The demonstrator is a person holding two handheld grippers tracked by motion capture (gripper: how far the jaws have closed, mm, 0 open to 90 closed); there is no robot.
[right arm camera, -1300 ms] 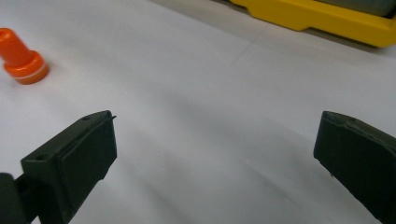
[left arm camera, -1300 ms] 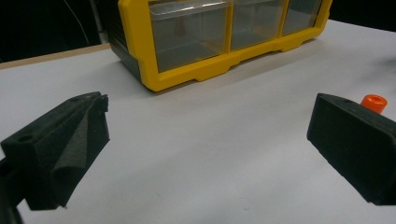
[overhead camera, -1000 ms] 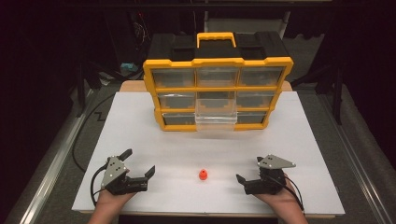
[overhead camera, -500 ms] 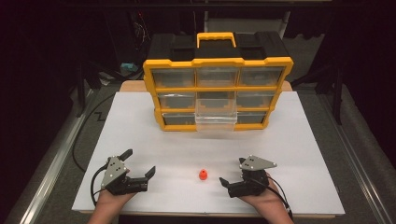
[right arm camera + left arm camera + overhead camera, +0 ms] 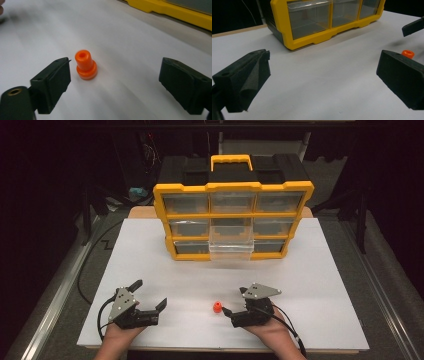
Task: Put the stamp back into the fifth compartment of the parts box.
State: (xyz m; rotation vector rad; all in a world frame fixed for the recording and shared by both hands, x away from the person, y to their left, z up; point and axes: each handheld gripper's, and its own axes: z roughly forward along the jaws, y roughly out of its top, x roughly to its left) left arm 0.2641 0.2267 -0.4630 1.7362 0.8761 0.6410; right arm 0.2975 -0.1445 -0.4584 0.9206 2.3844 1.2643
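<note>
1. The small orange plastic bushing (image 5: 216,307) stands upright on the white desk (image 5: 320,285), in front of the yellow drawer organizer (image 5: 233,220).
2. The right tool (image 5: 229,311) has just been closing; its jaws stand wide, the bushing beside one pad, untouched.
3. The left tool (image 5: 150,302) rests wide open, empty, well apart.

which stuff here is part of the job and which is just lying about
In the job:
- orange plug, standing on the sheet
- right gripper, jaws just closing, plug between them but not touched
- pulled-out drawer, likely

Lying about:
- left gripper, open, idle
- organizer and its shut drawers
- white sheet
</note>
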